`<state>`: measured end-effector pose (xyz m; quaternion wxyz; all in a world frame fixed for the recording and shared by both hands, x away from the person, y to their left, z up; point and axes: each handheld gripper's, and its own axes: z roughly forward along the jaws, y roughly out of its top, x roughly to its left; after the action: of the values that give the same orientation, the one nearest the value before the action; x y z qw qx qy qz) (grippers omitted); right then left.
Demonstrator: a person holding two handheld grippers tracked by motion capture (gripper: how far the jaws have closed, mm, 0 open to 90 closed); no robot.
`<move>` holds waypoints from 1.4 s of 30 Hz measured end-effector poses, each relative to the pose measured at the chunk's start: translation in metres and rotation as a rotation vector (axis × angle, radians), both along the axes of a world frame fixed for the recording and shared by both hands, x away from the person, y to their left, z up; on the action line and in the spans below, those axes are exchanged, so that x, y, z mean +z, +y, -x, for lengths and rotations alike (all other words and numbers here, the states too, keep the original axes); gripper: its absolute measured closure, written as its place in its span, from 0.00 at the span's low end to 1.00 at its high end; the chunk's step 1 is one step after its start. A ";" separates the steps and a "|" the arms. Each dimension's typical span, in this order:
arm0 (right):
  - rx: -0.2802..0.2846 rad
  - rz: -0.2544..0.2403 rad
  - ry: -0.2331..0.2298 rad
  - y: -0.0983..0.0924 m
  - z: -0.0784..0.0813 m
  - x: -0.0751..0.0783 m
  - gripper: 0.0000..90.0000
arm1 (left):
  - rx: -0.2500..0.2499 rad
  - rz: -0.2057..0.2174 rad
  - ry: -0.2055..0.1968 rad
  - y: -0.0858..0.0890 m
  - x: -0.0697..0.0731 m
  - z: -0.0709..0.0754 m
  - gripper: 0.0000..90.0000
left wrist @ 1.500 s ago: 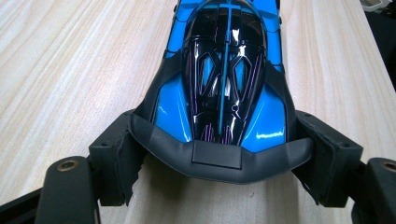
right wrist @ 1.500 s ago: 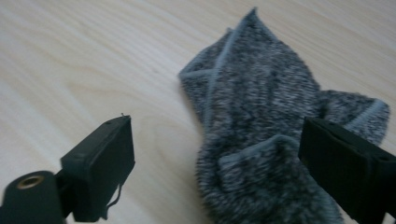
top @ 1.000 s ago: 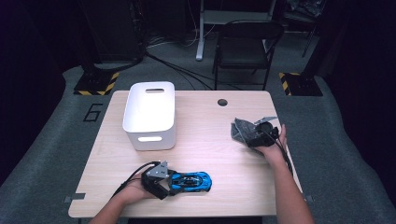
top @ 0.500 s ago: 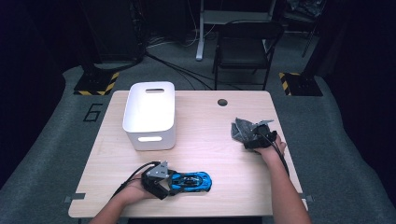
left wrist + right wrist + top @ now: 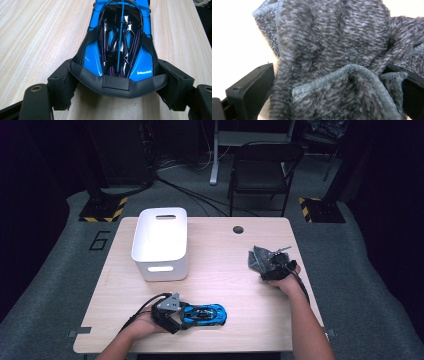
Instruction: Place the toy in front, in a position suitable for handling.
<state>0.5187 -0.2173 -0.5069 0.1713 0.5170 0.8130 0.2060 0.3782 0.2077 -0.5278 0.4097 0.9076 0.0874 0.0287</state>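
A blue and black toy car [image 5: 205, 314] lies on the wooden table [image 5: 225, 270] near its front edge, nose pointing right. My left gripper [image 5: 172, 312] holds it from the rear. In the left gripper view both pads press against the sides of the car's [image 5: 120, 37] dark tail, with the left gripper [image 5: 120, 83] spread wide. A crumpled grey cloth [image 5: 259, 257] sits at the right side of the table. My right gripper [image 5: 276, 268] is pushed into it. In the right gripper view the cloth [image 5: 332, 37] bunches between the far-apart jaws of the right gripper [image 5: 337, 85].
A white plastic bin [image 5: 160, 245] with handle slots stands at the back left of the table. A round cable hole [image 5: 238, 229] is near the far edge. A dark chair [image 5: 265, 165] stands behind the table, and cables run across the floor.
The right hand has crept slightly left, further onto the cloth. The left gripper and the car have stayed in place.
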 end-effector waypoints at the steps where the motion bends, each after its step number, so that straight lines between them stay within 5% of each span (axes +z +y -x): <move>1: -0.013 0.015 0.010 0.002 -0.001 0.001 0.00 | 0.000 0.000 0.000 0.000 0.000 0.000 0.27; 10: -0.056 0.011 0.027 0.005 0.003 0.003 0.05 | 0.001 0.000 0.000 0.000 0.000 0.000 0.27; 17: 0.000 0.006 -0.035 -0.005 0.018 0.009 0.54 | 0.001 0.000 0.000 0.000 0.000 0.000 0.27; 21: 0.049 0.036 -0.057 -0.003 0.027 0.011 0.73 | 0.001 0.000 0.000 0.000 0.000 0.000 0.27; 24: 0.071 0.019 -0.069 -0.004 0.030 0.012 0.77 | 0.001 0.003 0.000 0.000 0.000 0.000 0.27; 25: 0.082 -0.033 -0.078 -0.005 0.034 0.015 0.80 | 0.001 0.003 0.000 0.000 0.000 0.000 0.27; 32: 0.148 -0.157 -0.170 0.003 0.055 0.037 0.81 | 0.001 0.003 0.000 0.000 0.000 0.000 0.27; 38: 0.245 -0.230 -0.193 0.018 0.075 0.055 0.81 | 0.001 0.000 0.000 0.000 0.000 0.000 0.27; 42: 0.323 -0.330 -0.192 0.043 0.095 0.062 0.80 | 0.001 0.001 -0.002 0.000 0.000 0.000 0.27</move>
<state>0.4234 -0.1739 -0.4453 0.1259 0.3796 0.8203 0.4089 0.3781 0.2075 -0.5279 0.4104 0.9072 0.0875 0.0295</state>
